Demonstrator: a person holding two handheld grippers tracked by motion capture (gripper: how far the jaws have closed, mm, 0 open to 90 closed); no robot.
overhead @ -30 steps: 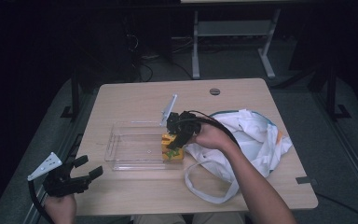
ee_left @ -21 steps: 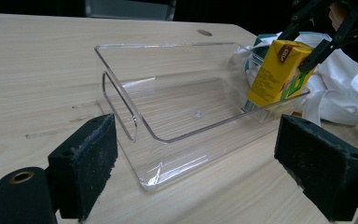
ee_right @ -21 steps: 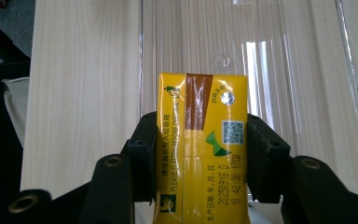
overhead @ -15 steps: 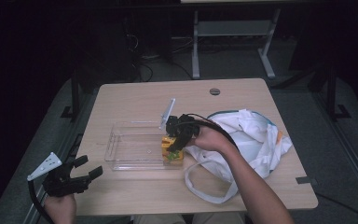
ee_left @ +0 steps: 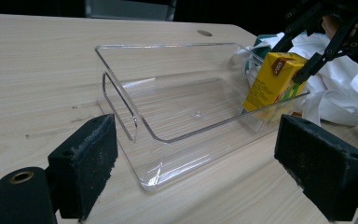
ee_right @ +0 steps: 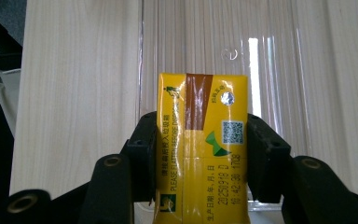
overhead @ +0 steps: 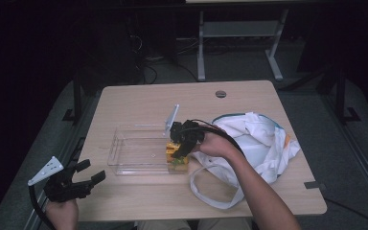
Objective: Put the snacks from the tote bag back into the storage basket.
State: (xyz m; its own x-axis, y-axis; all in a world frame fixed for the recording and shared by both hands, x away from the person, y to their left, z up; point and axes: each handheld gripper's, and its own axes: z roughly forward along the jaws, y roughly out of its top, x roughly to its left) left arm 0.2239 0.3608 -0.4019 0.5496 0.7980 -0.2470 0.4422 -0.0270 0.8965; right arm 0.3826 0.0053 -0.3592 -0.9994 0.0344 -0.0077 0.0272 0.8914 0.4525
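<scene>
Yellow juice carton (ee_right: 200, 149) clamped in right gripper (overhead: 184, 143) at mid-frame over clear tray (ee_left: 121, 88); left gripper (ee_left: 205, 172) wide open, empty; risk: tipping on release.

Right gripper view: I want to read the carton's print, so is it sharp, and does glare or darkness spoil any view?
Right gripper view: the yellow drink carton is sharp, date print legible; bright glare streaks the clear plastic tray. Left gripper view: evenly lit, its own near pads slightly soft. High view: table lit, surroundings almost black, carton too small to read.
</scene>
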